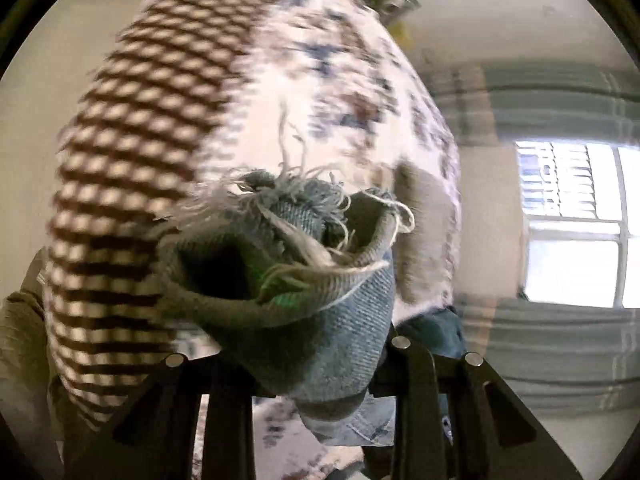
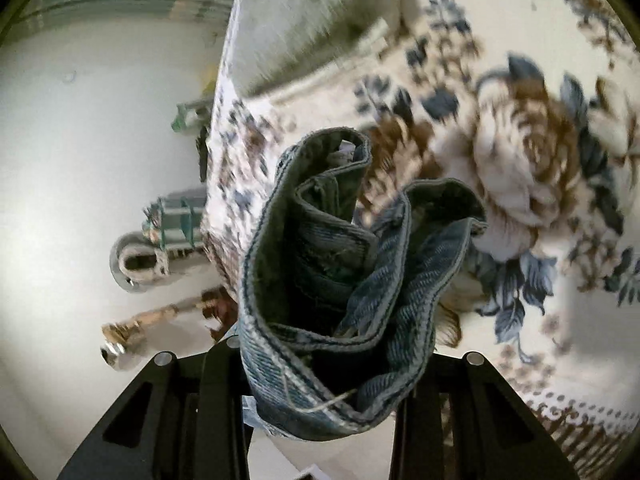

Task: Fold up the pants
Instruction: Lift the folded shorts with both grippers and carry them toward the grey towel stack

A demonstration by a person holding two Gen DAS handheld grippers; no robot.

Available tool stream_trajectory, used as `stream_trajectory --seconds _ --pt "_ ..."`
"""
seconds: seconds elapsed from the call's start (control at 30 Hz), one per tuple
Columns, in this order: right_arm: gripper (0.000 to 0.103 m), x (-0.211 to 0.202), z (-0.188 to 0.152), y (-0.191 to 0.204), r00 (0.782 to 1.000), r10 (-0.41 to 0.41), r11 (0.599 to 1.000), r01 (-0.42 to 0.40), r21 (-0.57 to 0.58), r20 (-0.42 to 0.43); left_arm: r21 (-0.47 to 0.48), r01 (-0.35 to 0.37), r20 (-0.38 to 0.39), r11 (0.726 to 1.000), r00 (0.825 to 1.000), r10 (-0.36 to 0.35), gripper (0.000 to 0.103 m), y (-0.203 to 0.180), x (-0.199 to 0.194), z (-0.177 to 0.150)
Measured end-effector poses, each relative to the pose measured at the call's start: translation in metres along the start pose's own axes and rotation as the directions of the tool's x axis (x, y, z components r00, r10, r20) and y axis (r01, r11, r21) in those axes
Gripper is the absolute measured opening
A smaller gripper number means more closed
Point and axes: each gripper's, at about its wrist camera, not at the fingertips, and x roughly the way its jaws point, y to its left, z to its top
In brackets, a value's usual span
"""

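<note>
The pants are blue denim jeans. In the left wrist view my left gripper (image 1: 320,376) is shut on a frayed leg hem of the jeans (image 1: 304,280), bunched up between the black fingers (image 1: 416,392) with loose threads sticking out. In the right wrist view my right gripper (image 2: 324,384) is shut on a stitched, folded edge of the jeans (image 2: 344,280), crumpled between the fingers (image 2: 220,400). Both ends are lifted above a floral bedspread (image 2: 520,160). The rest of the jeans is hidden.
The bedspread (image 1: 168,128) has a brown checked border and blue-brown flowers. A window (image 1: 576,224) with curtains is at the right in the left wrist view. Small objects, including a roll (image 2: 136,260) and a bottle-like item (image 2: 132,336), are beside the bed.
</note>
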Motion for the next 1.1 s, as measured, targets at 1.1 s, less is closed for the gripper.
stream_trajectory --seconds 1.1 --pt "0.04 0.102 0.286 0.019 0.857 -0.02 0.962 -0.124 0.245 0.516 0.503 0.164 -0.474 0.849 0.873 0.112 0.026 -0.245 0.411 0.19"
